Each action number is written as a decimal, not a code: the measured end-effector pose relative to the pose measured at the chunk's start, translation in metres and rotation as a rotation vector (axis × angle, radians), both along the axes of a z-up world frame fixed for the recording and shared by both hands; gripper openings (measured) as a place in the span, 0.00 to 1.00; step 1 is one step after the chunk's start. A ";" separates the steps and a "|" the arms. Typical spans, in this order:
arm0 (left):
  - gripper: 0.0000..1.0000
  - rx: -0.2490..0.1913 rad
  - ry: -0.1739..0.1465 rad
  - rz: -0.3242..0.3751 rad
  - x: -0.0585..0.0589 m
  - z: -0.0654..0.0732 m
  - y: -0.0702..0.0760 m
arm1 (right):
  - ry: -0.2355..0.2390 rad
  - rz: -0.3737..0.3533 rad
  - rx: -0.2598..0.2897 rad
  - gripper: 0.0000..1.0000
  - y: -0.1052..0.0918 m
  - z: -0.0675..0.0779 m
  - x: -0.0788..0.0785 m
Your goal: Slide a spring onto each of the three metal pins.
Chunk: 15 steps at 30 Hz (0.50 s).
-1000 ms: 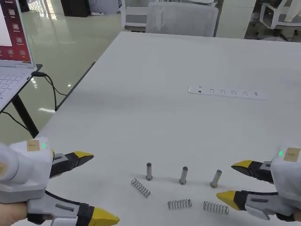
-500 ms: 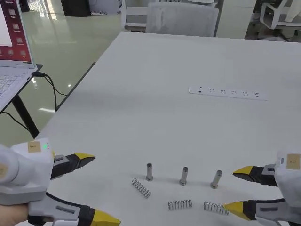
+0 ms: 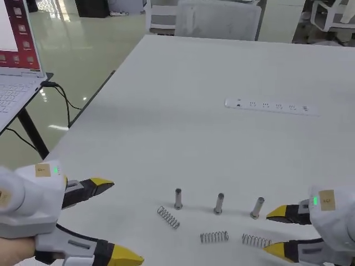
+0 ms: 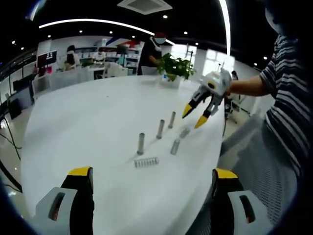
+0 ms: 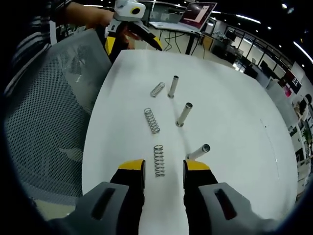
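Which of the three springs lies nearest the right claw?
The rightmost spring in the head view, just at the right claw's open tips; the middle spring and left spring lie farther off.

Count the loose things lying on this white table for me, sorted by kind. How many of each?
Metal pins: 3
Springs: 3
Power strip: 1
Total: 7

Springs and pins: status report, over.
Left claw open, hovering clear. Right claw open at end of right spring. Three springs flat on table, three pins bare. Nothing in the way.
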State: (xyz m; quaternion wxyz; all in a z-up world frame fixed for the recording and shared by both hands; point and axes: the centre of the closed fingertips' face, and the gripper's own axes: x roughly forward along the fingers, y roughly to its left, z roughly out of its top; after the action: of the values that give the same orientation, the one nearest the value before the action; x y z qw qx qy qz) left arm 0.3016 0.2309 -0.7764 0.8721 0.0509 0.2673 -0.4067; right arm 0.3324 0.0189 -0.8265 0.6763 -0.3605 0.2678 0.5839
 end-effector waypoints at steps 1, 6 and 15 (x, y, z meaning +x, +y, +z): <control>0.98 0.007 -0.003 0.005 0.001 0.000 0.001 | -0.004 0.010 -0.012 0.27 0.000 -0.003 0.000; 0.98 0.005 -0.013 0.005 0.003 0.003 0.001 | 0.005 0.037 -0.052 0.20 0.000 -0.017 -0.001; 0.98 0.010 -0.022 0.008 0.005 0.004 0.000 | 0.010 0.040 -0.081 0.14 -0.003 -0.027 0.002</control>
State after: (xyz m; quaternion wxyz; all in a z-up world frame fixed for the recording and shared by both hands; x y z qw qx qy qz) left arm 0.3068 0.2308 -0.7727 0.8763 0.0588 0.2599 -0.4013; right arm 0.3340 0.0157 -0.8539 0.6481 -0.3899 0.2874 0.5877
